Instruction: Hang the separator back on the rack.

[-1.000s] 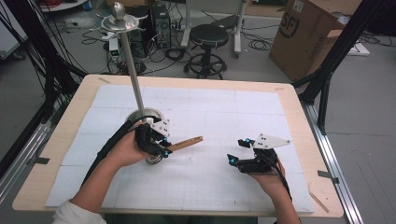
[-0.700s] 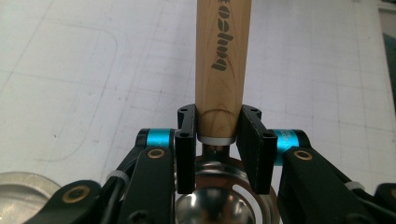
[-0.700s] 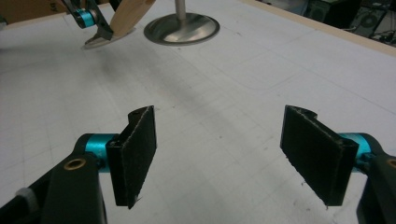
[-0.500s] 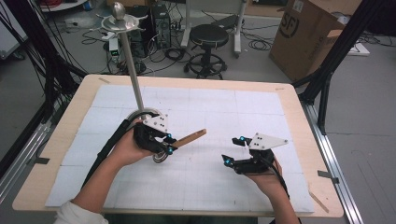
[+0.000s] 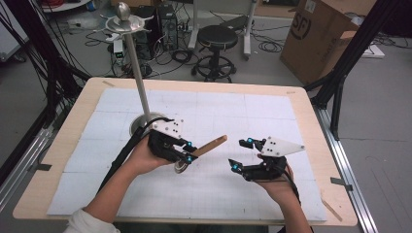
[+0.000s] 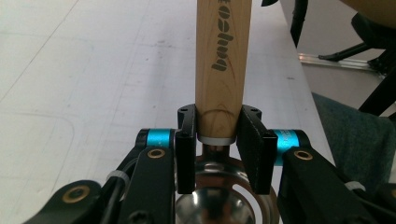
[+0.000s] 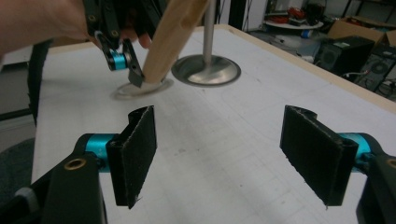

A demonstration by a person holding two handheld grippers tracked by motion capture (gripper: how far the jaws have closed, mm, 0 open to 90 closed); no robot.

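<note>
Two tongs are at work over the white gridded tabletop (image 5: 243, 204), one in each of the person's hands. The left tongs (image 5: 187, 154) are clamped on the one wooden handle (image 5: 210, 145), gripping it near its lower end where a metal collar joins it; the handle slants up and toward the right tongs. In the left gripper view the handle (image 6: 223, 60) sits squeezed between both black pads (image 6: 252, 149), dark lettering running along it, with a shiny metal bowl (image 6: 219, 205) just below. The right tongs (image 5: 238, 154) hover nearby, spread wide and holding nothing. One metal stand (image 5: 138, 82) rises from a round base (image 7: 206, 70) behind the left hand (image 5: 143, 158). Beyond the tabletop stand one stool (image 5: 218, 46) and one cardboard box (image 5: 318, 36).
</note>
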